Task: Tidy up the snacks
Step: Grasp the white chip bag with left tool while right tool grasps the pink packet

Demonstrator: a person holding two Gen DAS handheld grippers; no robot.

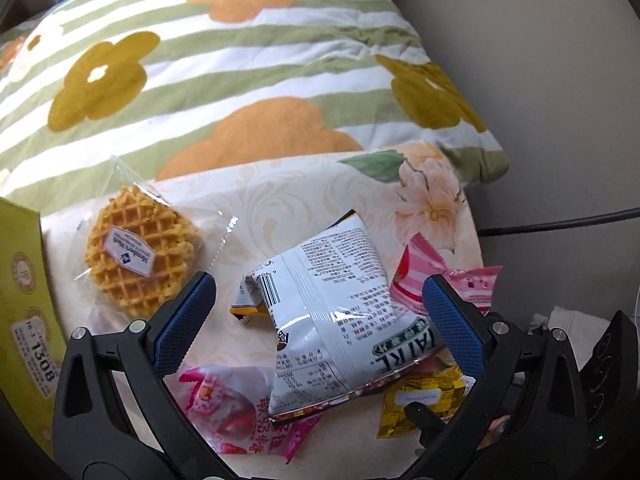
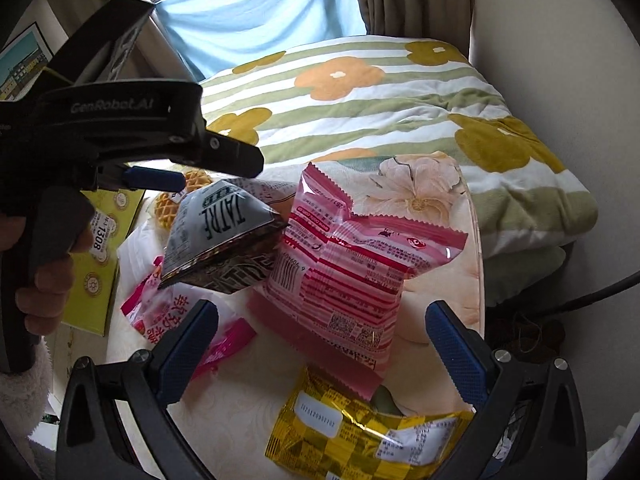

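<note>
Several snack packets lie heaped on the round floral tabletop (image 1: 280, 196): a white crisp bag (image 1: 332, 320) printed with small text rests on top of the pile, a pink striped packet (image 2: 352, 272) just beside it, a gold foil packet (image 2: 360, 436) nearer the edge, and a wrapped waffle (image 1: 140, 248) a little apart. The left gripper (image 1: 320, 312) hangs over the white bag, its blue fingers (image 1: 188, 316) spread wide either side and gripping nothing. The right gripper (image 2: 324, 352) is likewise agape (pink packet between its fingers, untouched). A yellow-green box (image 1: 24, 300) sits at the tabletop's side, a flowered quilt (image 1: 240, 80) behind.
</note>
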